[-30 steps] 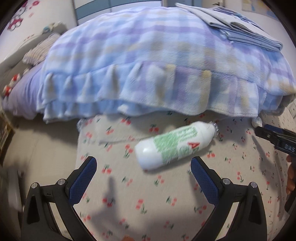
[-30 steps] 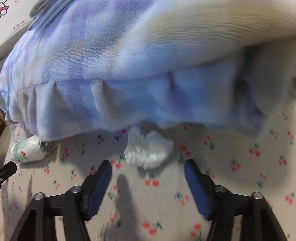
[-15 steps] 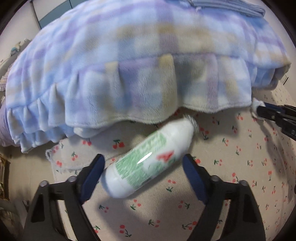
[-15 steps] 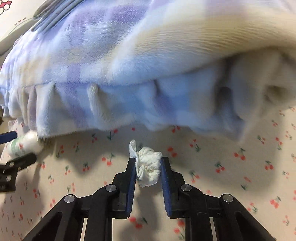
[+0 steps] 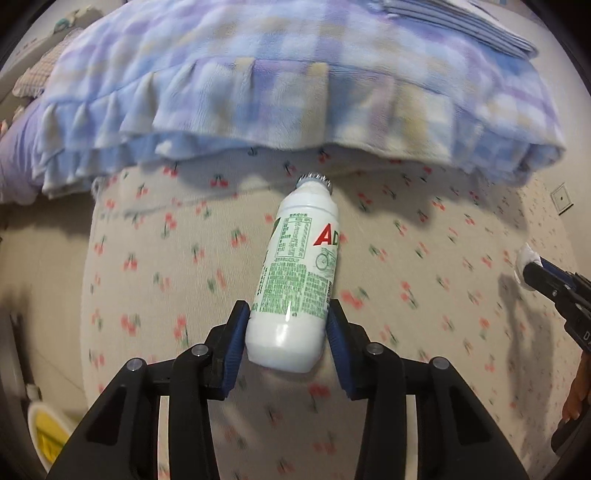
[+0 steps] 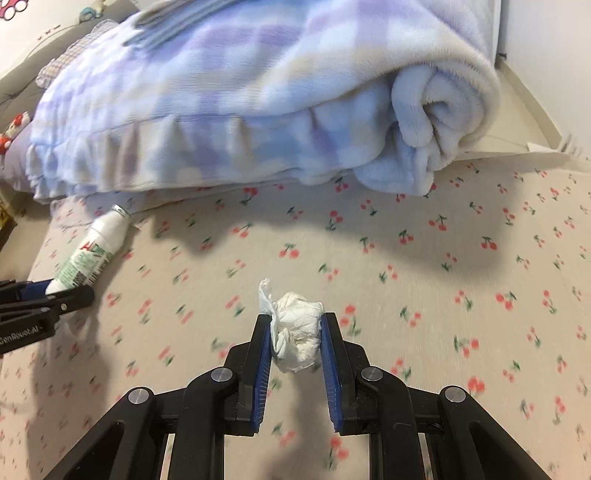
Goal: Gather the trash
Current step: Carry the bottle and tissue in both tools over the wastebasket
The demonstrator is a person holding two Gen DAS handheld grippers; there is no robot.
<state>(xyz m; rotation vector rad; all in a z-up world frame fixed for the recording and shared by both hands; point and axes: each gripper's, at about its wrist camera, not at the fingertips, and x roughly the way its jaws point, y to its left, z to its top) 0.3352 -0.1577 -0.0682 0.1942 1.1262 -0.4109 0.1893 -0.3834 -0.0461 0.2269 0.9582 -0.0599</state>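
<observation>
A white plastic bottle (image 5: 299, 273) with green print and a red "AD" label is held by its base between the blue pads of my left gripper (image 5: 286, 321), neck pointing away, lifted over the cherry-print sheet (image 5: 184, 258). It also shows in the right wrist view (image 6: 90, 254) with the left gripper (image 6: 55, 291) on it. My right gripper (image 6: 295, 325) is shut on a crumpled white tissue (image 6: 295, 332) above the sheet. That tissue (image 5: 524, 258) and the right gripper (image 5: 537, 271) show at the right edge of the left wrist view.
A thick blue and lilac checked blanket (image 5: 277, 85) is piled across the bed behind the trash, its rolled end (image 6: 436, 110) at the right. Folded cloth (image 5: 461, 22) lies on top. A white and yellow container (image 5: 44, 428) stands on the floor at lower left.
My left gripper has closed on the bottle and lifted it, turning it neck-away. My right gripper has pulled the tissue back from the blanket and raised it.
</observation>
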